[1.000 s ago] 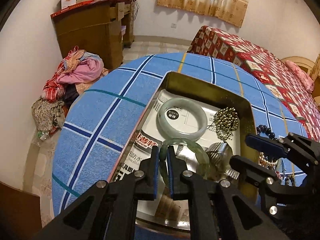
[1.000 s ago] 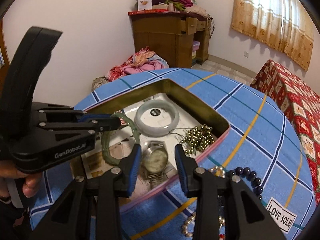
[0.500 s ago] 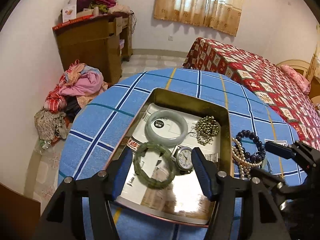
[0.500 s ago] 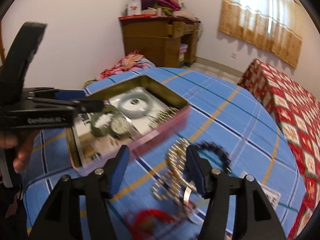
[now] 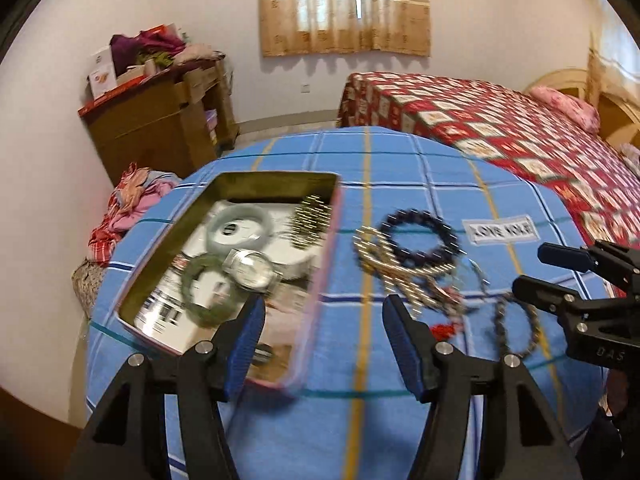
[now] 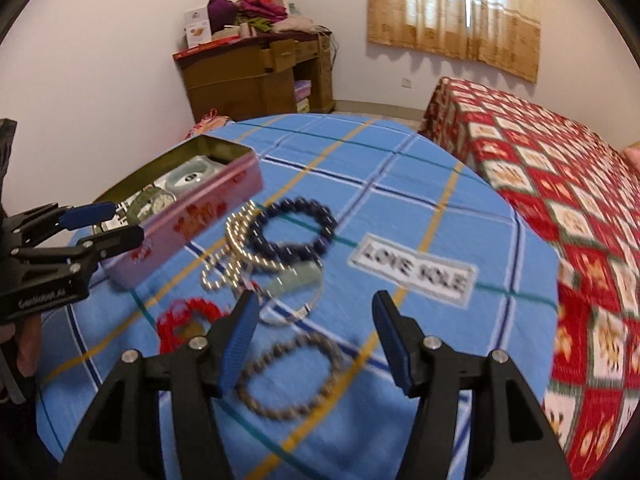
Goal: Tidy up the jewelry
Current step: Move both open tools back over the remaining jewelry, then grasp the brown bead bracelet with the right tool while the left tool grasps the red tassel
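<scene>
A pink tin on the blue checked cloth holds a pale jade bangle, a green bracelet, a watch and gold beads. My left gripper is open and empty over the tin's right edge. To the tin's right lie a dark bead bracelet, a pearl string, a silver bangle, a red bracelet and a brown bead bracelet. My right gripper hangs open and empty above the brown bracelet and silver bangle.
A "LOVE SOLE" label is sewn on the cloth right of the jewelry. A bed with a red patterned cover stands close on the right. A wooden cabinet and a pile of clothes are beyond the table.
My left gripper opened and left the green bracelet in the tin. The right gripper widened above the watch. Both then swung right, off the tin toward the loose jewelry.
</scene>
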The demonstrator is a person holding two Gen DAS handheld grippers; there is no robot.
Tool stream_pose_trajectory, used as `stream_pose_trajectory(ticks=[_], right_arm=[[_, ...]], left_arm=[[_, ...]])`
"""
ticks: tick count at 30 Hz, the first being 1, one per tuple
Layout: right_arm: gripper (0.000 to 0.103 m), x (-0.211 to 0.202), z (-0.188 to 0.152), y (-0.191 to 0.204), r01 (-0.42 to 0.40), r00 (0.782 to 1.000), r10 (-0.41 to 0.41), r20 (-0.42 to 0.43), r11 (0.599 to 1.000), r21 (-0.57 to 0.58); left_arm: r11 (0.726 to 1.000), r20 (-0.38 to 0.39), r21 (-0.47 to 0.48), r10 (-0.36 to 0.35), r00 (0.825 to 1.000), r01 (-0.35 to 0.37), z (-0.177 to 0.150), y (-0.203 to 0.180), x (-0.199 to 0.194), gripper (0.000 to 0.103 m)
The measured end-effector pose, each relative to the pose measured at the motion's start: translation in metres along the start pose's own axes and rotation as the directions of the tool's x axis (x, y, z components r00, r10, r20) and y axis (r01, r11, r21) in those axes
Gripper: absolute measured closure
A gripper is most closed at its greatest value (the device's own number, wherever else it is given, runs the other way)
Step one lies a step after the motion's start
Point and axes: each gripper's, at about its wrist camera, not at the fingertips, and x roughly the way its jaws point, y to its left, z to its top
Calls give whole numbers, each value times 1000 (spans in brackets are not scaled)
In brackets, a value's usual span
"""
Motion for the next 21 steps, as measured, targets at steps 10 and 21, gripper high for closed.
stream_pose_trajectory(ticks=[10,21], right_arm=[[42,-4,-21,-7,-14,1000,14,-16,1000,24],[47,16,-31,3,40,997,-41,-61,999,-29]], left_arm=[[998,-63,19,-63,996,65,-16,-34,4,42],[990,-159,11,-139,977,143,-34,-45,29,42]])
